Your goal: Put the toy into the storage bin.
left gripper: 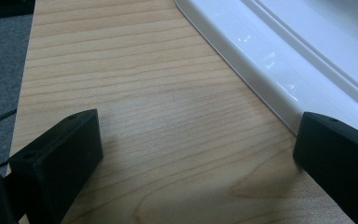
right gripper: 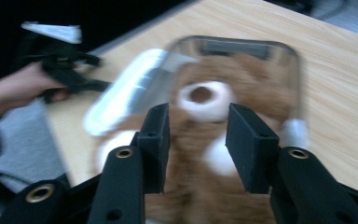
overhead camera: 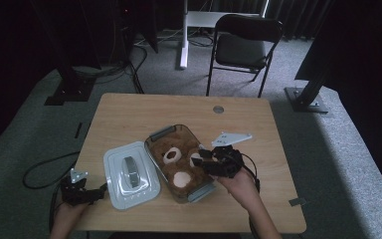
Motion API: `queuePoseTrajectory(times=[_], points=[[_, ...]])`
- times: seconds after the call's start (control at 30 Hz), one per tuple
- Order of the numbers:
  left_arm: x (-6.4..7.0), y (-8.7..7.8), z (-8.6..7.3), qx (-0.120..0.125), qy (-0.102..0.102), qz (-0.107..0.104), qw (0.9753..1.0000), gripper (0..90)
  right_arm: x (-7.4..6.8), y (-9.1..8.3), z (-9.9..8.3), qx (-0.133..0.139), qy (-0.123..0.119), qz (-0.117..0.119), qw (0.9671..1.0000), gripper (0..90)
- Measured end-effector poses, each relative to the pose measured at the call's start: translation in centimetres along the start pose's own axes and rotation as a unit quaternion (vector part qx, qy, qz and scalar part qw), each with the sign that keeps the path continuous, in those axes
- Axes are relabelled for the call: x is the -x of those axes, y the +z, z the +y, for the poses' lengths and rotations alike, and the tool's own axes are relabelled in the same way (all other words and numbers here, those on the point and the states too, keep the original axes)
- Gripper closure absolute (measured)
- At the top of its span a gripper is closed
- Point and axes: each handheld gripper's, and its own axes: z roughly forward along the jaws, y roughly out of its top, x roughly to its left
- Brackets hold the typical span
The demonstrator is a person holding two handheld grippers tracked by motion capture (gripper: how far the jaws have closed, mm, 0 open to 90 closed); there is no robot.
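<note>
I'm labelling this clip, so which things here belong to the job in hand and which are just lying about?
In the job:
- brown plush toy
- clear container holding it
- white lid, off, beside it
- right gripper, jaws open over the toy
- left gripper, jaws open by the lid

Lying about:
- folding chair
- floor cable

Far beyond my right claw (overhead camera: 206,155), a black folding chair (overhead camera: 243,42) stands on the grey carpet (overhead camera: 328,149). Just ahead of that claw, a round grommet (overhead camera: 218,109) sits in the wooden table (overhead camera: 129,114). A black cable (overhead camera: 40,172) loops left of my left claw (overhead camera: 101,189).
</note>
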Motion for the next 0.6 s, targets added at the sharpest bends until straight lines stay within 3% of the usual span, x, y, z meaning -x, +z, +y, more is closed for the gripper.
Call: queuePoseTrajectory(times=[0.1,0.3,0.4,0.6], points=[[0.0,0.0,0.0,0.000,0.000,0.000,1.0000,1.9,-1.8,0.0,-0.4,-0.003,-0.018,0.025,0.9995,63.0],[0.0,0.0,0.0,0.000,0.000,0.000,1.0000,1.9,-4.0,2.0,-2.0,-0.045,-0.045,0.058,0.9963,65.6],[0.0,0.0,0.0,0.000,0.000,0.000,1.0000,1.9,-4.1,3.3,-2.6,-0.071,-0.054,0.052,0.9947,72.0],[0.0,0.0,0.0,0.000,0.000,0.000,1.0000,1.8,-2.8,5.7,-1.9,-0.093,-0.056,0.029,0.9937,73.3]])
